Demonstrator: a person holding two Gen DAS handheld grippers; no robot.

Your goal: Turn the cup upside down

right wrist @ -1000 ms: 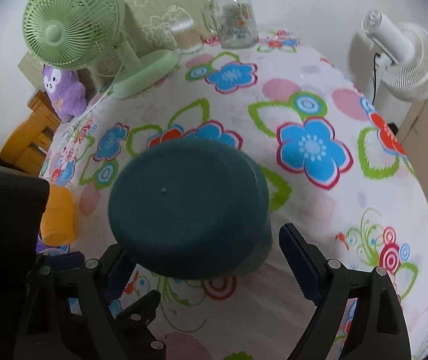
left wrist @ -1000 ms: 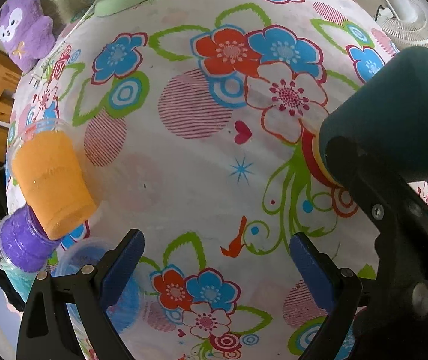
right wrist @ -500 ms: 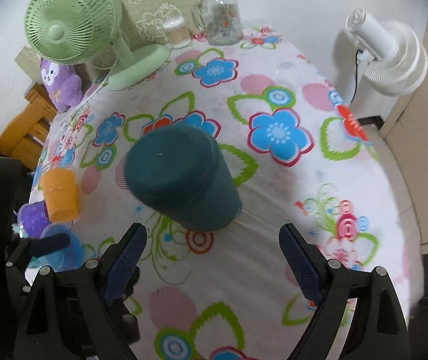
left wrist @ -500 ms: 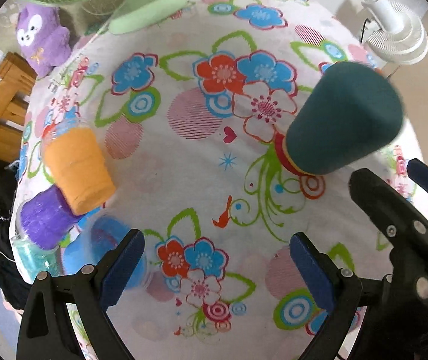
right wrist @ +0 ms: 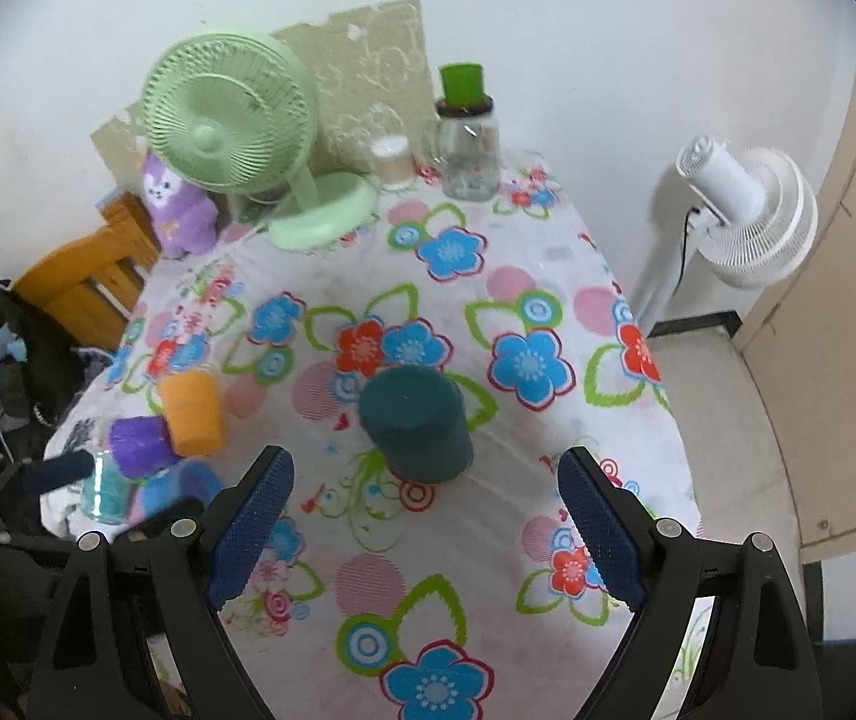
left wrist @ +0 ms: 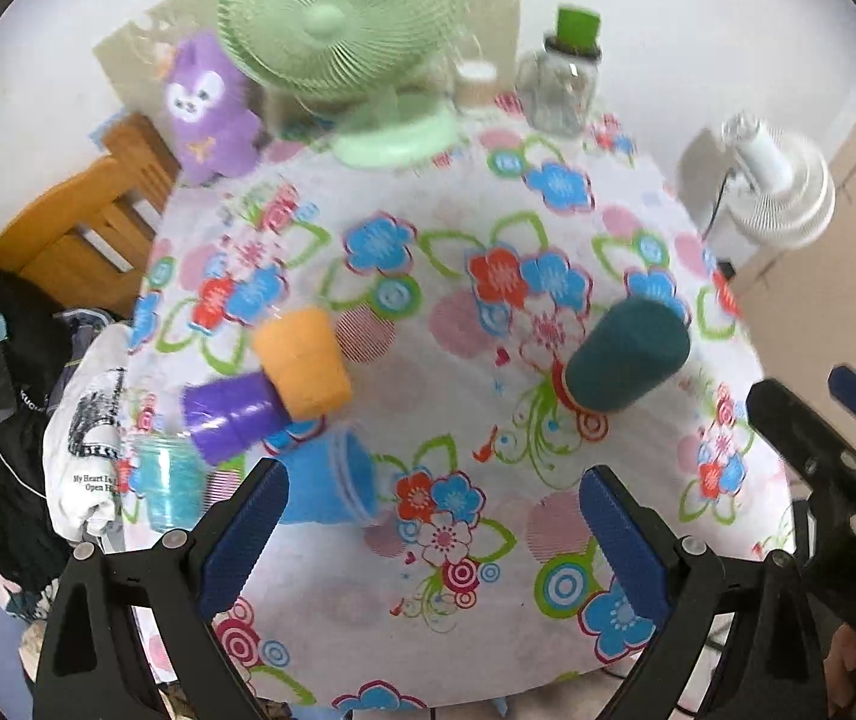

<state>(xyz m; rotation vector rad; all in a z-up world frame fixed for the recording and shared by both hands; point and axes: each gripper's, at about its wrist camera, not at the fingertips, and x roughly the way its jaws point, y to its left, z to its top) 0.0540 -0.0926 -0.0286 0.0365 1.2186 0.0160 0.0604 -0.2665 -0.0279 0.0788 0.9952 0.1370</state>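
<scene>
A dark teal cup stands upside down on the floral tablecloth, base up; it also shows in the left wrist view. My right gripper is open and empty, above and nearer than the cup, apart from it. My left gripper is open and empty, high over the table's near part. At the left edge stand an orange cup, a purple cup, a blue cup and a glittery teal cup.
A green desk fan, a glass jar with green lid, a small cup and a purple plush are at the table's back. A white floor fan stands right of the table. A wooden chair is at left.
Both grippers have pulled up and back from the table. The teal cup, close between the right gripper's fingers a second ago, now stands alone on the cloth.
</scene>
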